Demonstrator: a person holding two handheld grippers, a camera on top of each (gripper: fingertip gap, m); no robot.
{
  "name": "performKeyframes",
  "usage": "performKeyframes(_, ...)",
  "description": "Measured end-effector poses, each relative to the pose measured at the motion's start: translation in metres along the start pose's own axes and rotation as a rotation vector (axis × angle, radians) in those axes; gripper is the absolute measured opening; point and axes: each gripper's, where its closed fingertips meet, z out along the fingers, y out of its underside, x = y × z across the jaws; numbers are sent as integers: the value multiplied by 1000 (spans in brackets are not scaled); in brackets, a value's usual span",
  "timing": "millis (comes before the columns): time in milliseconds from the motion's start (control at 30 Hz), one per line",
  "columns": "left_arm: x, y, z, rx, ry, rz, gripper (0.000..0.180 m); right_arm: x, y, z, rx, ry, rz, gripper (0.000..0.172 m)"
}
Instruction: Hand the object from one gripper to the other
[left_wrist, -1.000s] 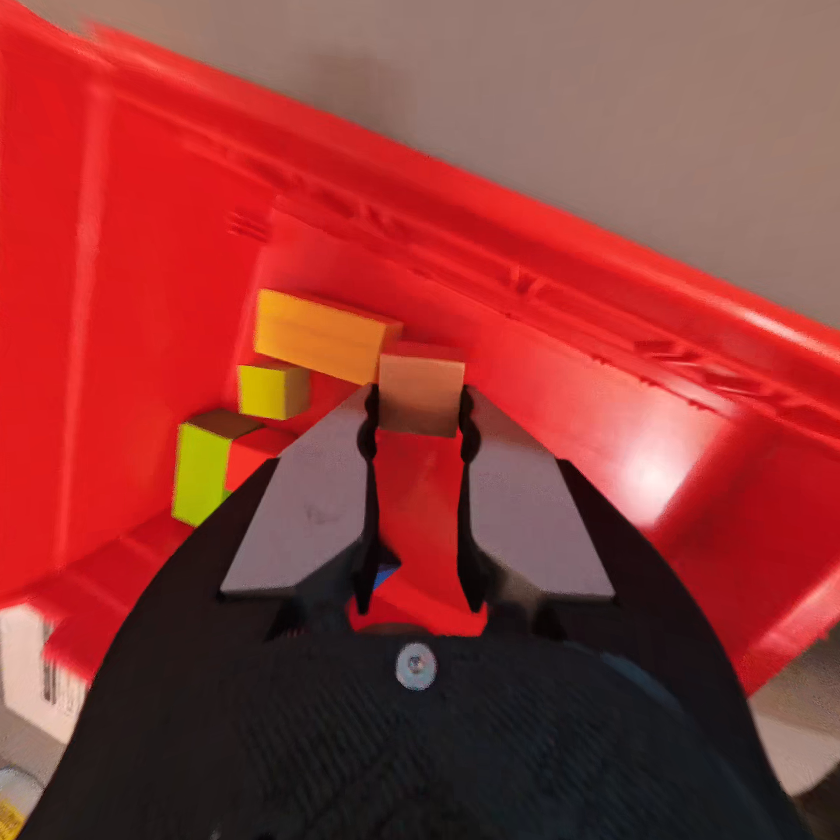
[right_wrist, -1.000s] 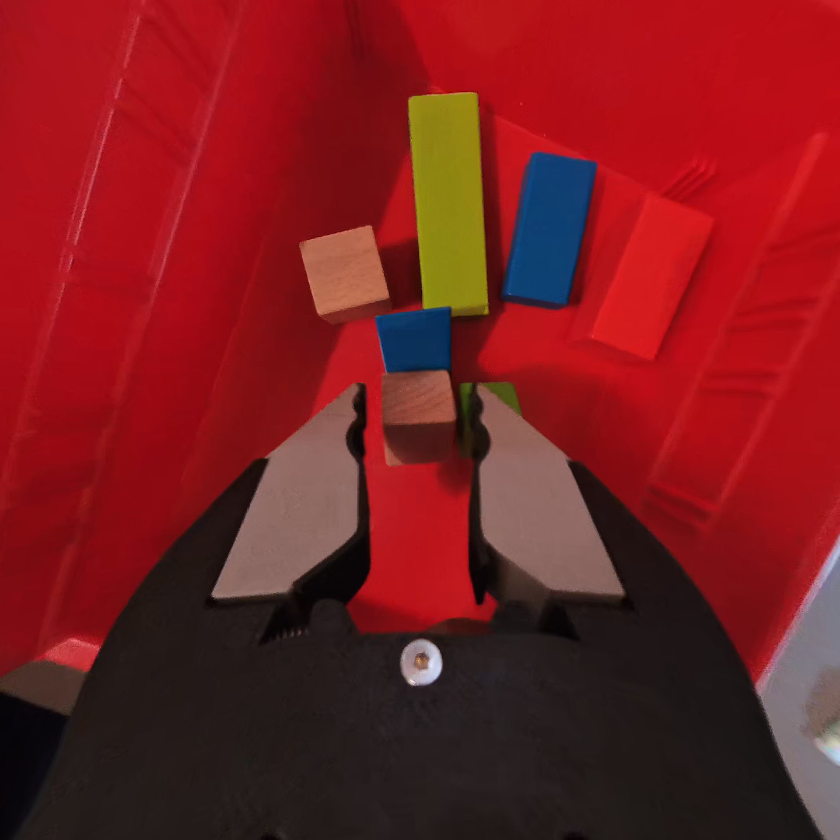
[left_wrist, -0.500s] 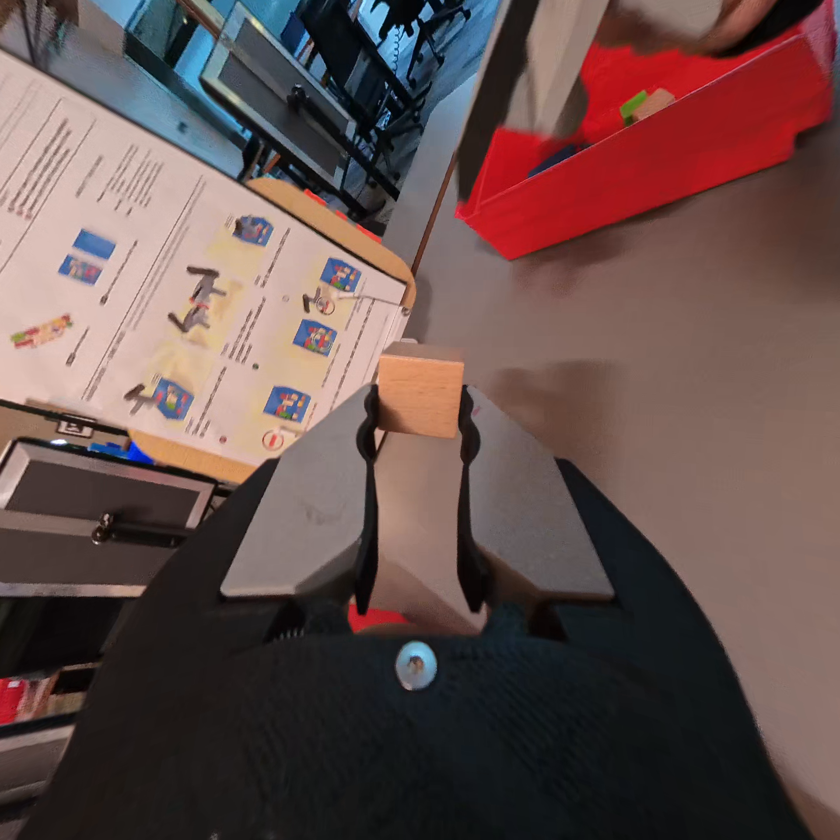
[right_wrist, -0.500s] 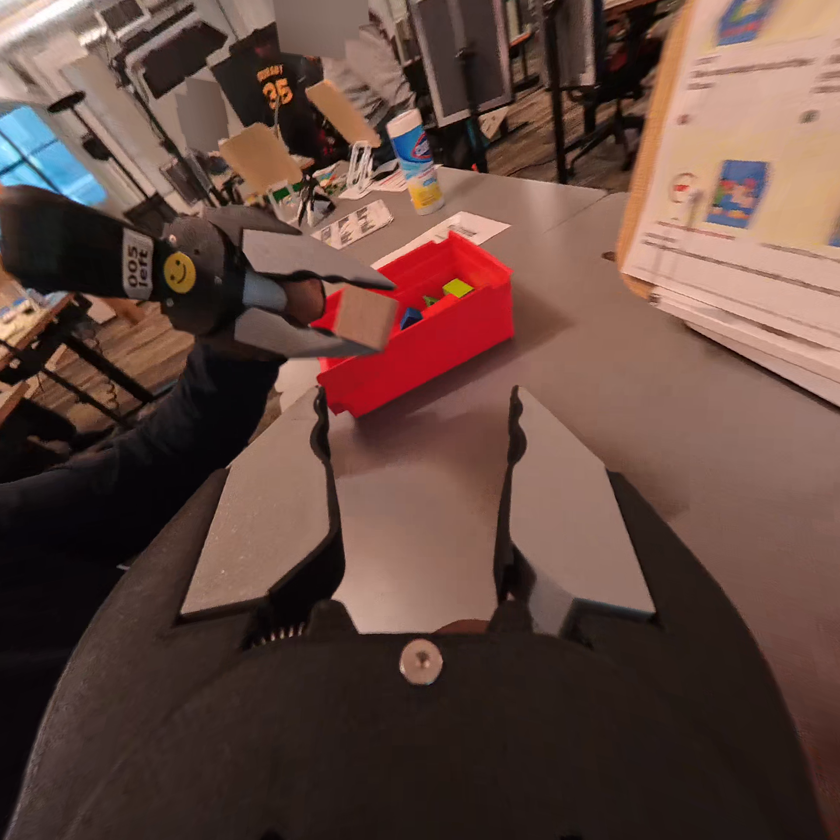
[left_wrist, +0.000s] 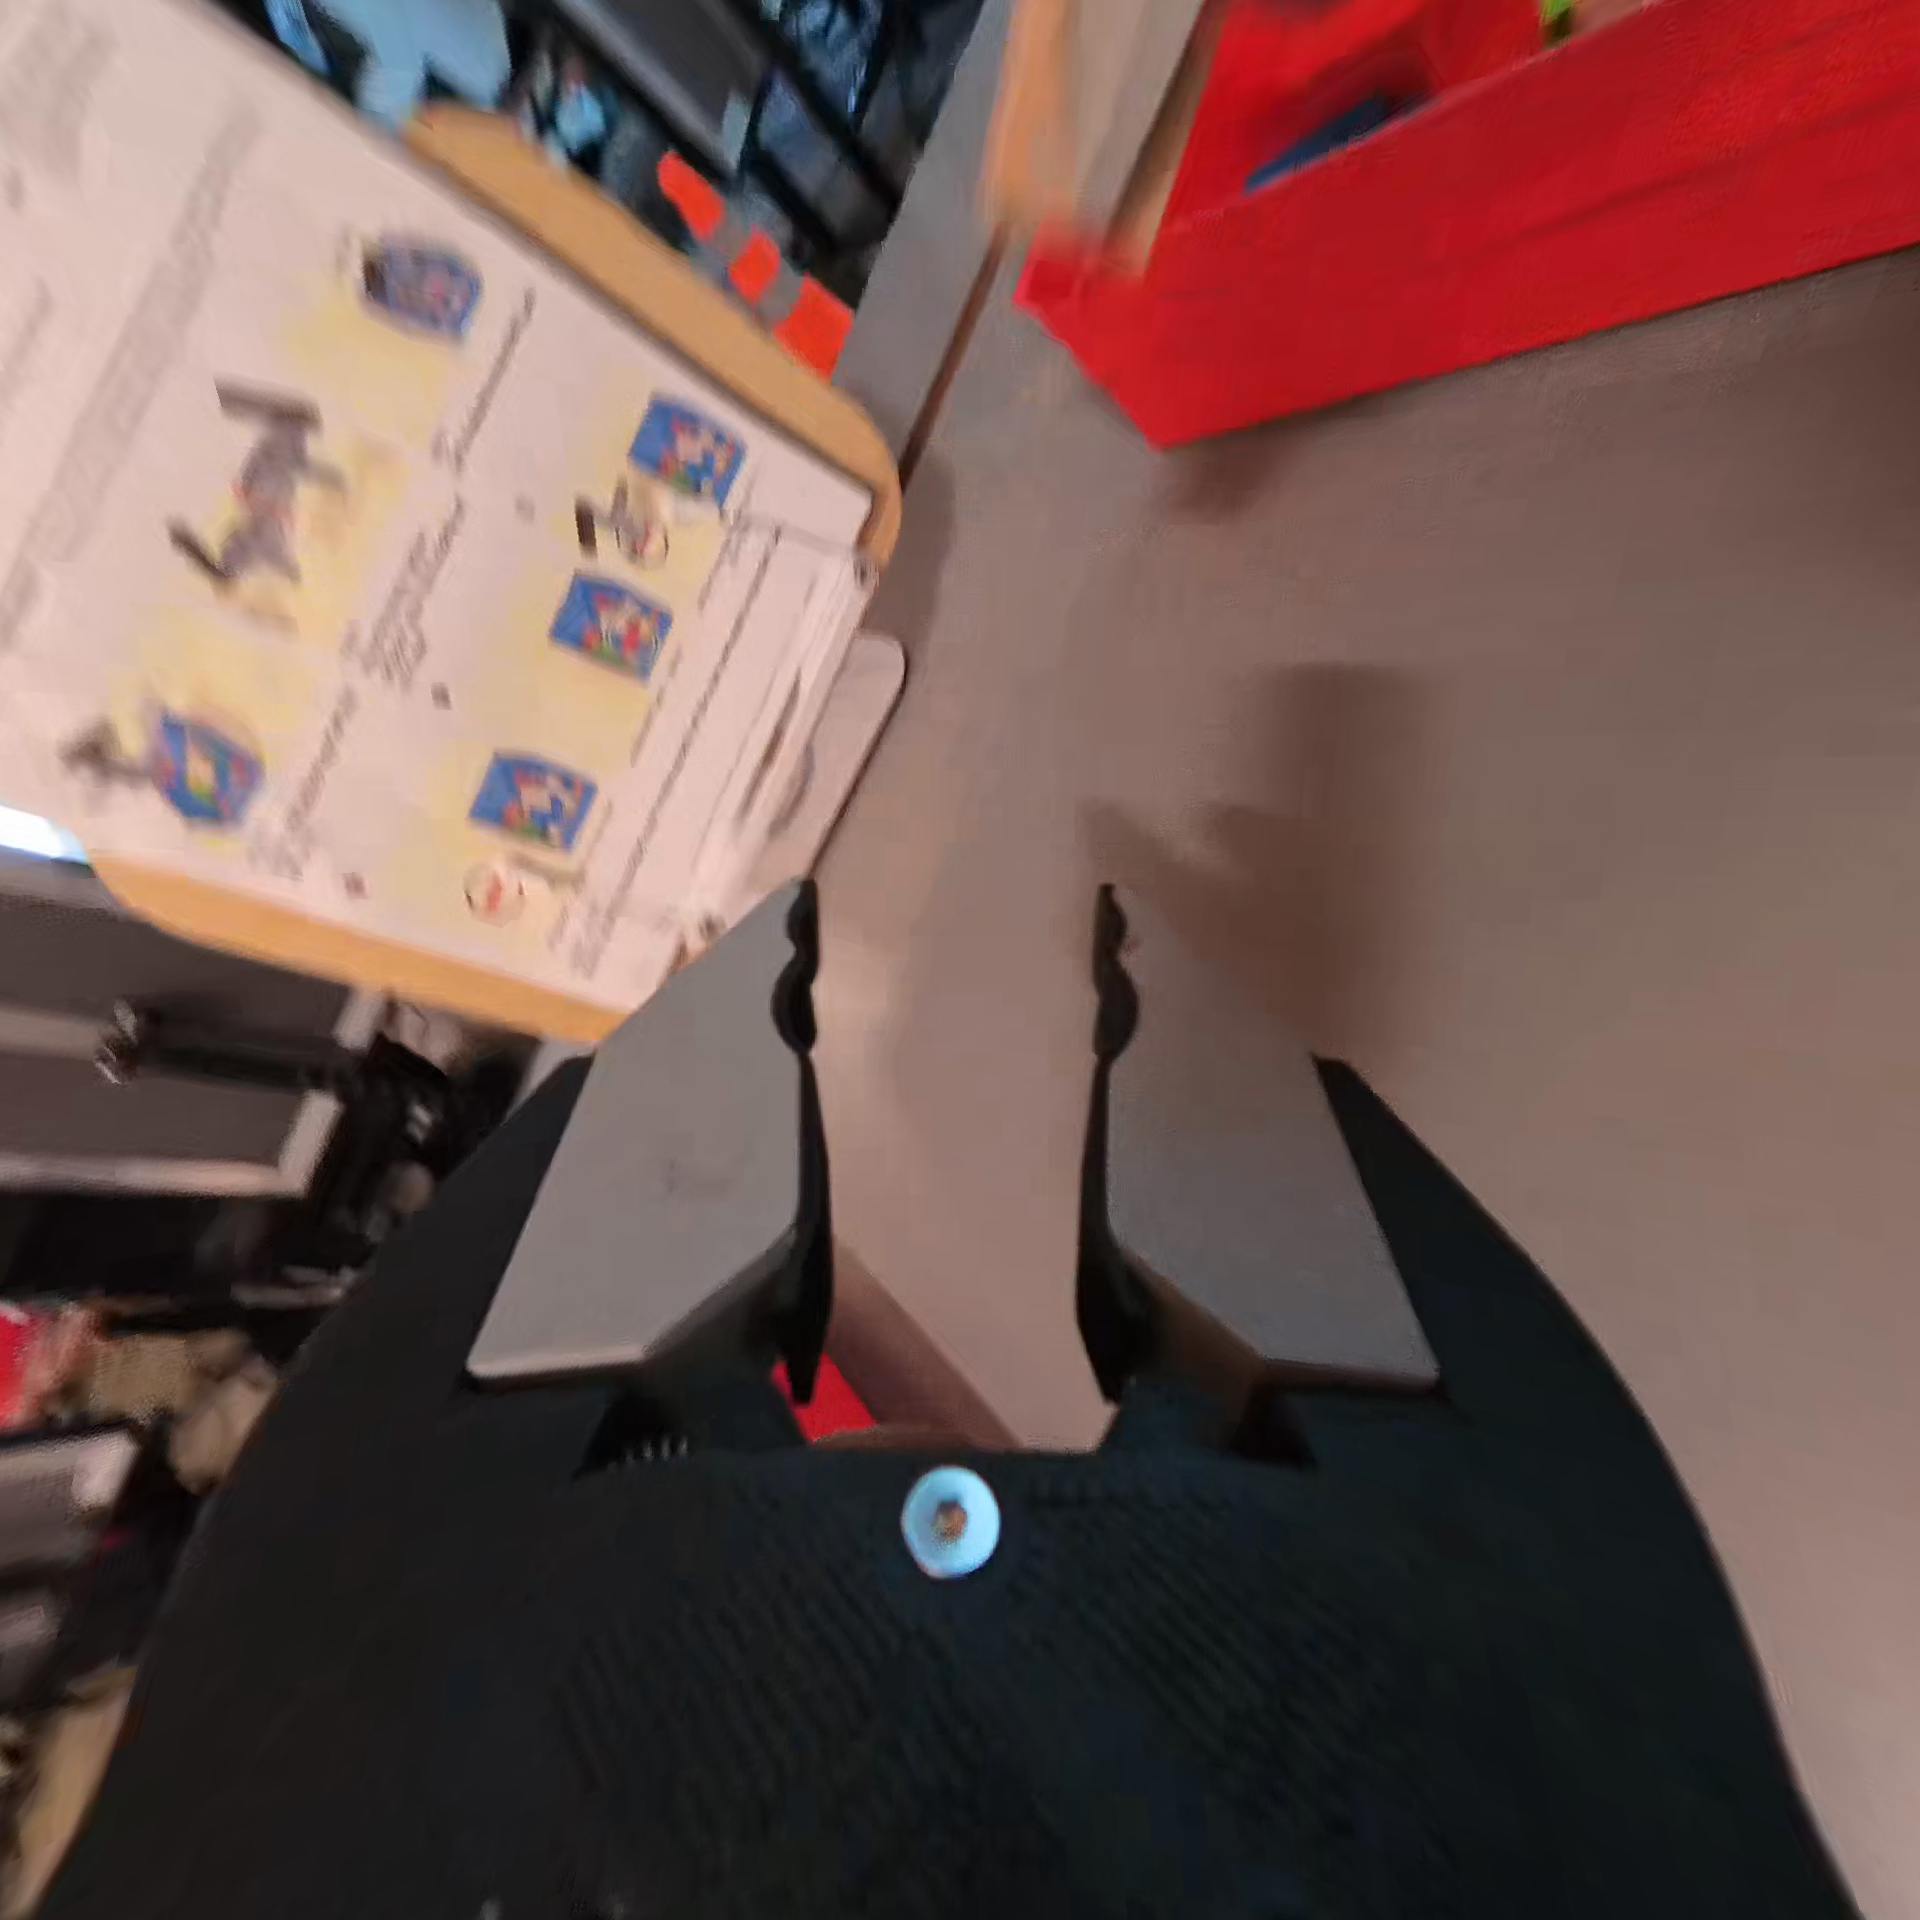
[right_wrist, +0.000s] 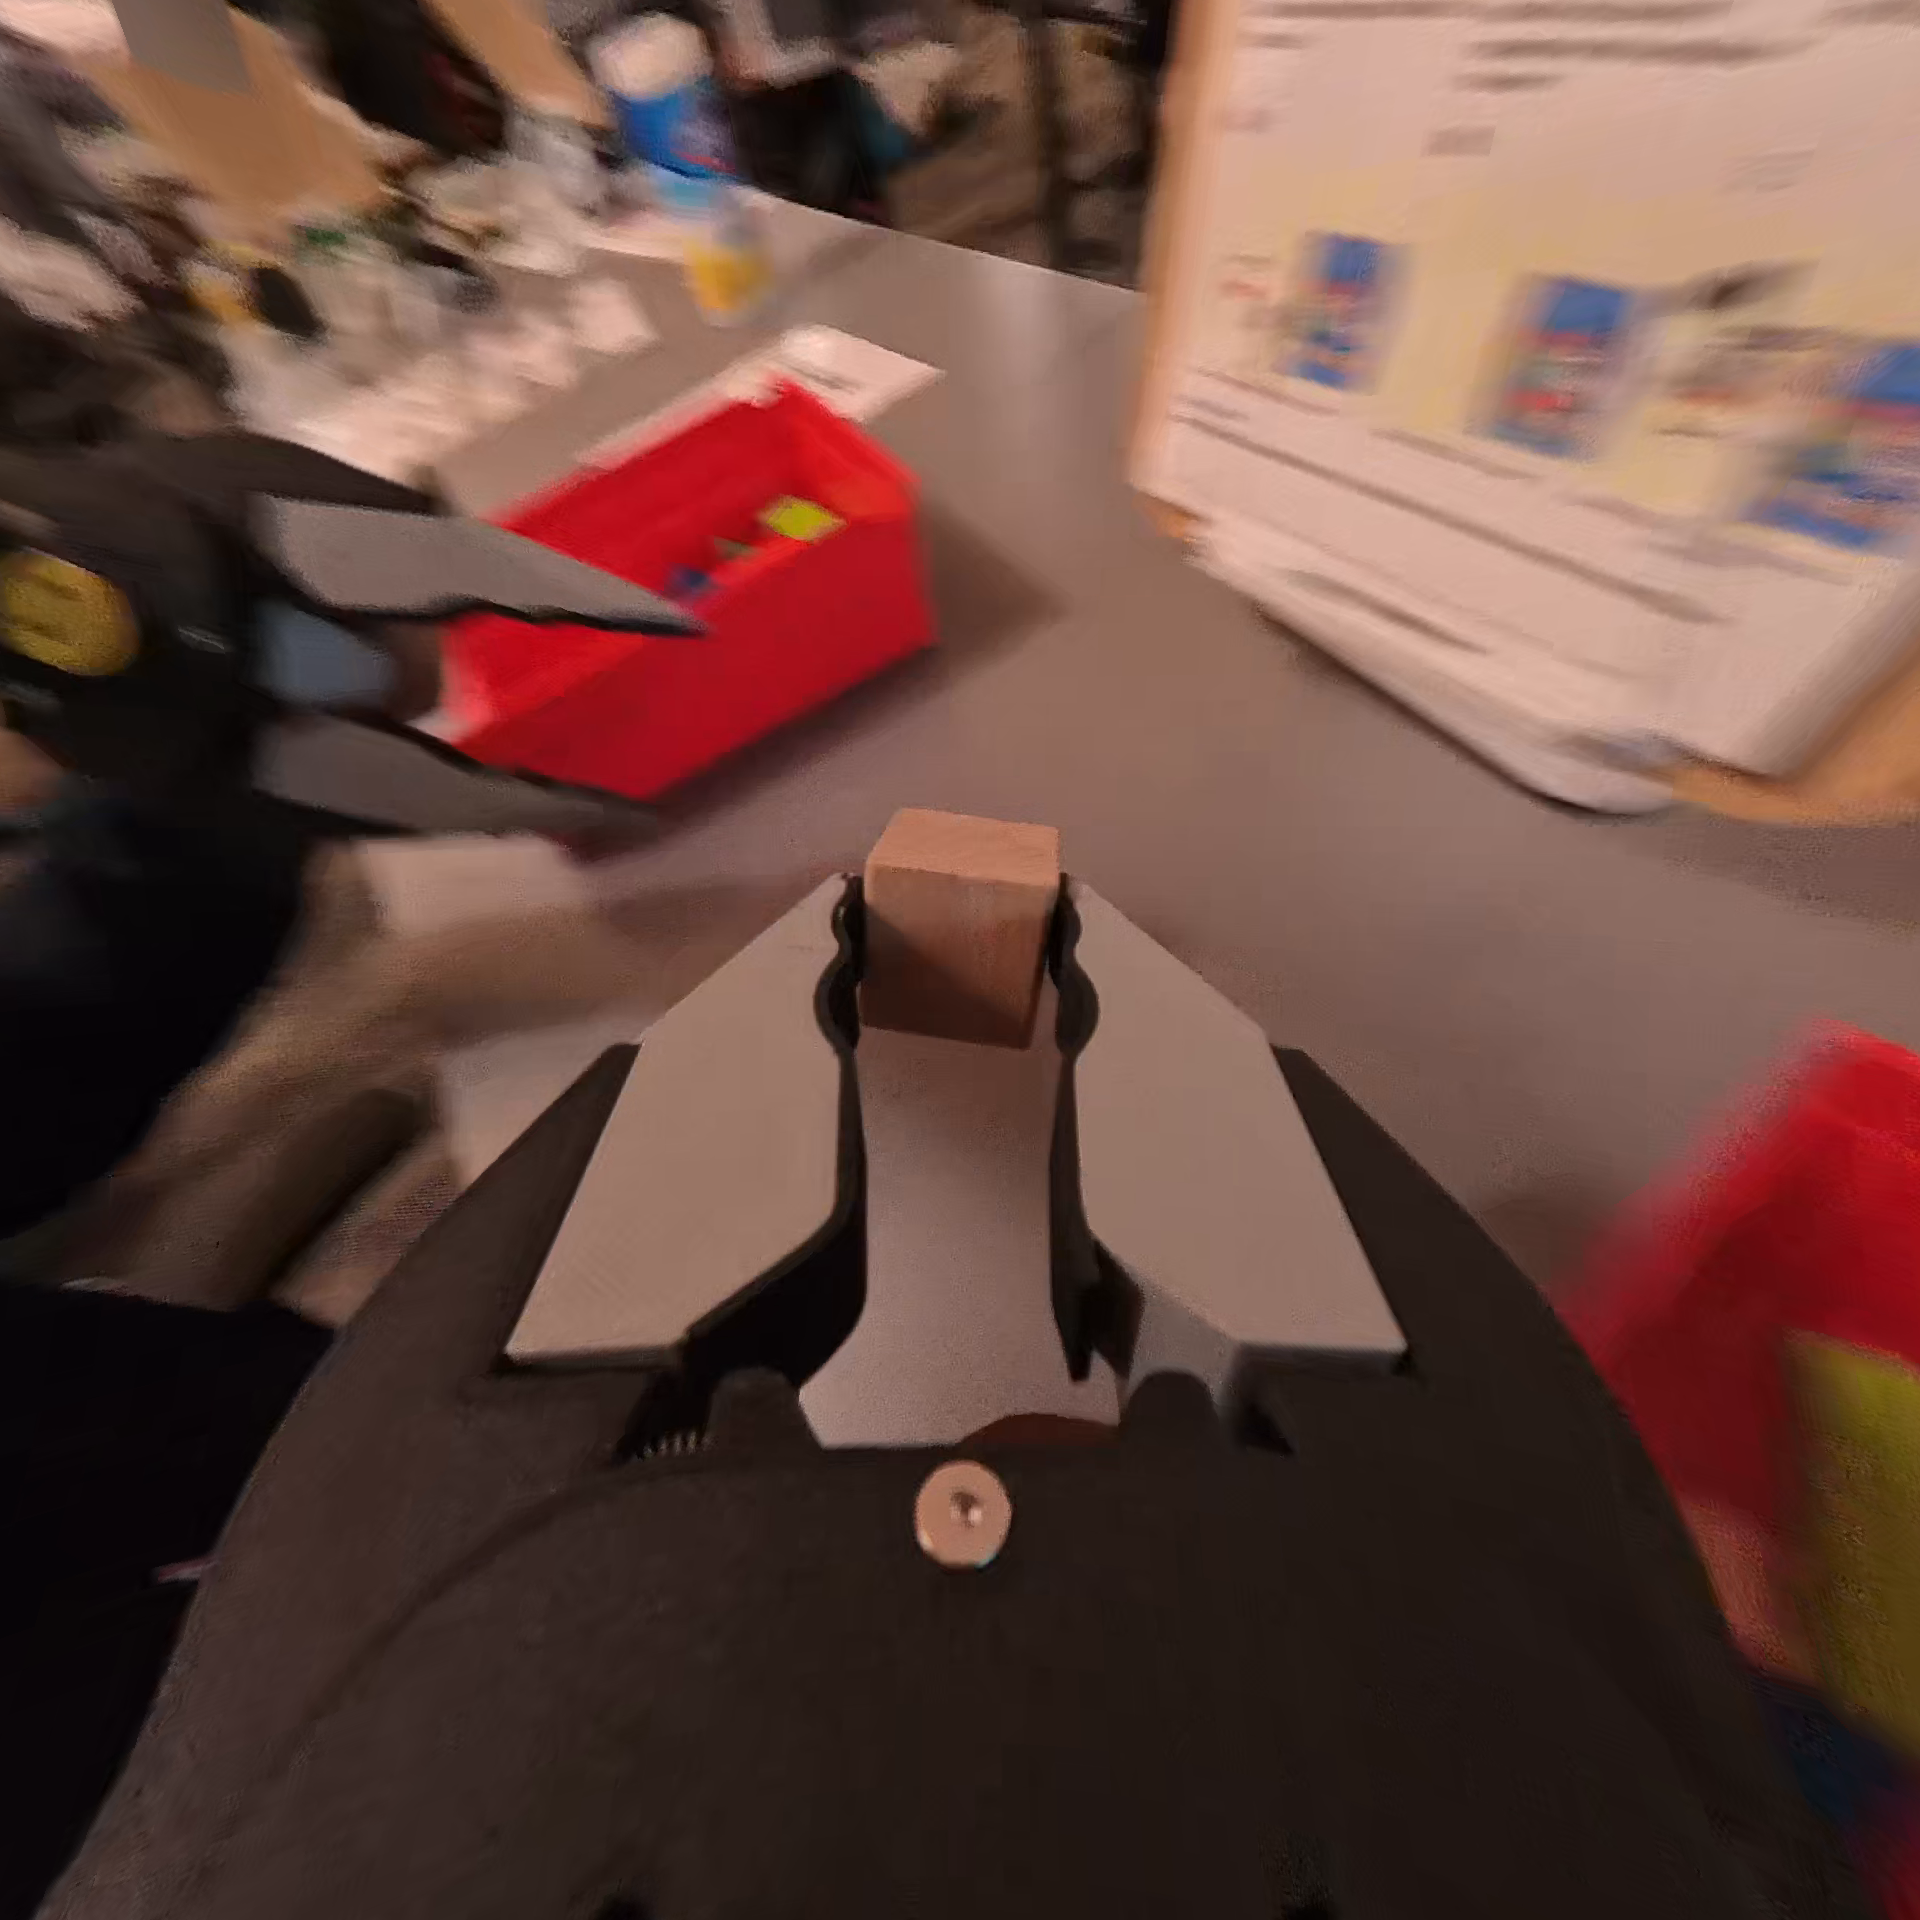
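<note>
My right gripper (right_wrist: 956, 935) is shut on a plain wooden cube (right_wrist: 958, 930); both pads press its sides and hold it above the grey table (right_wrist: 1299, 883). My left gripper (left_wrist: 951, 935) is open and empty over the same table (left_wrist: 1455, 831). It also shows at the left of the right wrist view (right_wrist: 634, 717), jaws apart with nothing between them, a little away from the cube.
A red bin (right_wrist: 727, 623) with coloured blocks stands on the table beyond the grippers; it also shows in the left wrist view (left_wrist: 1507, 239). A board with printed sheets (left_wrist: 364, 520) stands nearby (right_wrist: 1538, 416). Another red bin (right_wrist: 1787, 1299) sits at the right edge. Left tips to right tips: about 12 cm.
The wooden cube passed from my left gripper to my right. The left opened and drew back empty. The right, open half a second ago, closed on the cube.
</note>
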Motion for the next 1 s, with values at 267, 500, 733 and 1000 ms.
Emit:
performKeyframes(267,-52,164,-65,-316,-95,-397,51,231,154,-151,-609,792,81,33)
performKeyframes(500,-81,271,-96,-518,-51,-572,49,261,217,-139,-757,760,201,33)
performKeyframes(733,-79,316,-49,-617,137,-483,48,258,199,-141,-664,776,226,50)
performKeyframes(1000,-73,332,-23,-636,434,-27,50,228,170,-152,-547,743,192,58)
